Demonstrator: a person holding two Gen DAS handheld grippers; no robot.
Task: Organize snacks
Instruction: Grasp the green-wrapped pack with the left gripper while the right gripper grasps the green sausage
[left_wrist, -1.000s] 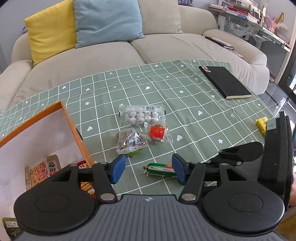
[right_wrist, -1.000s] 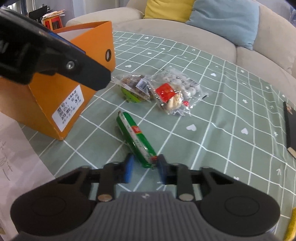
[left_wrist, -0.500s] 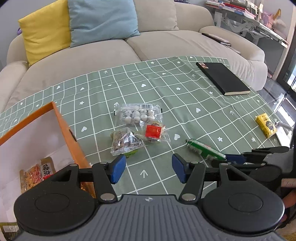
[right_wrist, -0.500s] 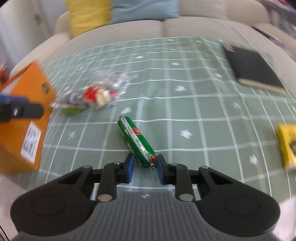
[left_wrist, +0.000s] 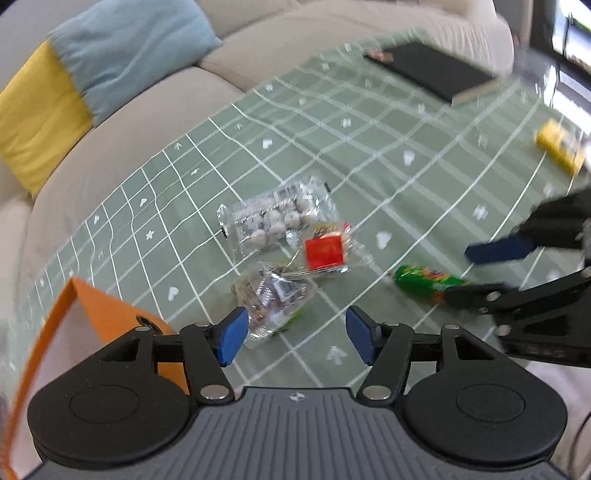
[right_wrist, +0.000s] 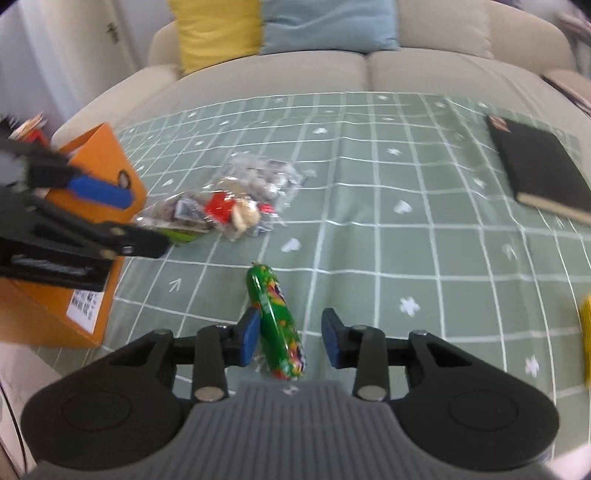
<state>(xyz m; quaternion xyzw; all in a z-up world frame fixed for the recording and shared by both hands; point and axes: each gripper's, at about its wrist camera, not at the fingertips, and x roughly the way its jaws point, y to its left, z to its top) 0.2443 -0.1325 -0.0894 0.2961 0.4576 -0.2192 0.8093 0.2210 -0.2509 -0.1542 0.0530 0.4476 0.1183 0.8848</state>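
Beige sofa (right_wrist: 362, 74) along the top, yellow and blue cushions on it. Below, a green grid tablecloth (right_wrist: 369, 206); orange box (right_wrist: 99, 177) at left, black notebook (right_wrist: 535, 166) at upper right. Clear snack packets (left_wrist: 291, 243) heaped mid-frame. Left gripper (left_wrist: 293, 334) tilted steeply downward over the nearest packet, jaws apart and opening — nothing between them. Right gripper (right_wrist: 290, 338) angled down at lower centre, jaws opening, green sausage stick (right_wrist: 275, 321) lying between them on the cloth, beside the left pad, clear of the right.
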